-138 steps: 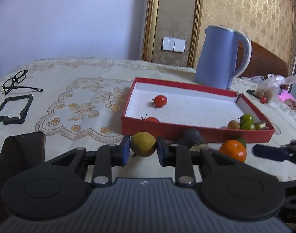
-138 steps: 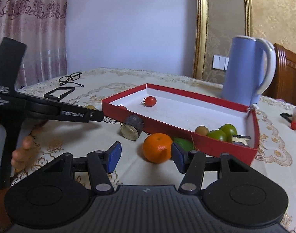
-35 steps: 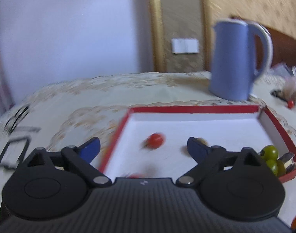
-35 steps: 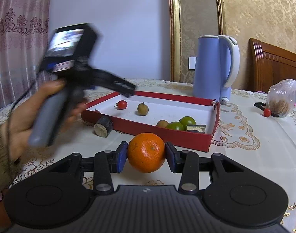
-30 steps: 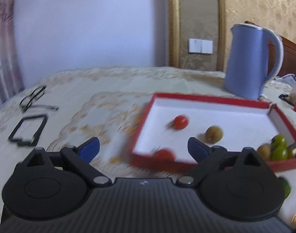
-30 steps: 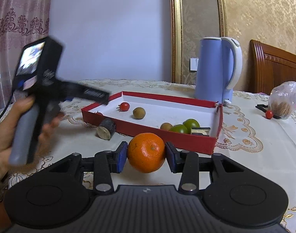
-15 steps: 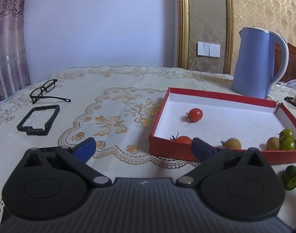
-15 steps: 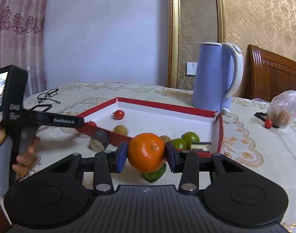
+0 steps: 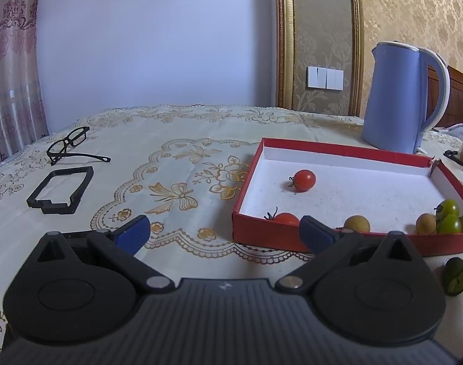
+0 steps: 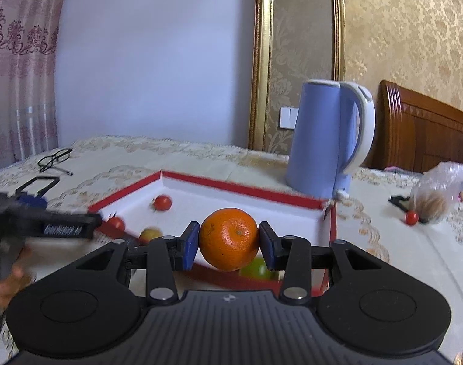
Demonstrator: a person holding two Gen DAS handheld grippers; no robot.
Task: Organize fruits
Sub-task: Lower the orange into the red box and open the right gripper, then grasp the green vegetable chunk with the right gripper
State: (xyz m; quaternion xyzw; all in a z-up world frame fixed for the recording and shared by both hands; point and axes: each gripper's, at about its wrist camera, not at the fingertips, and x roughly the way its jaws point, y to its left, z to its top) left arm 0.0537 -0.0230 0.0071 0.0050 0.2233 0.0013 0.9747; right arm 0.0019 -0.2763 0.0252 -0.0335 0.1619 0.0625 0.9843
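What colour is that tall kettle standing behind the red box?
The kettle is light blue with a white handle and rim, clearest in the left wrist view.

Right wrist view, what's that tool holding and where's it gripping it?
The right tool holds the orange, its blue pads pressed against the fruit's left and right sides.
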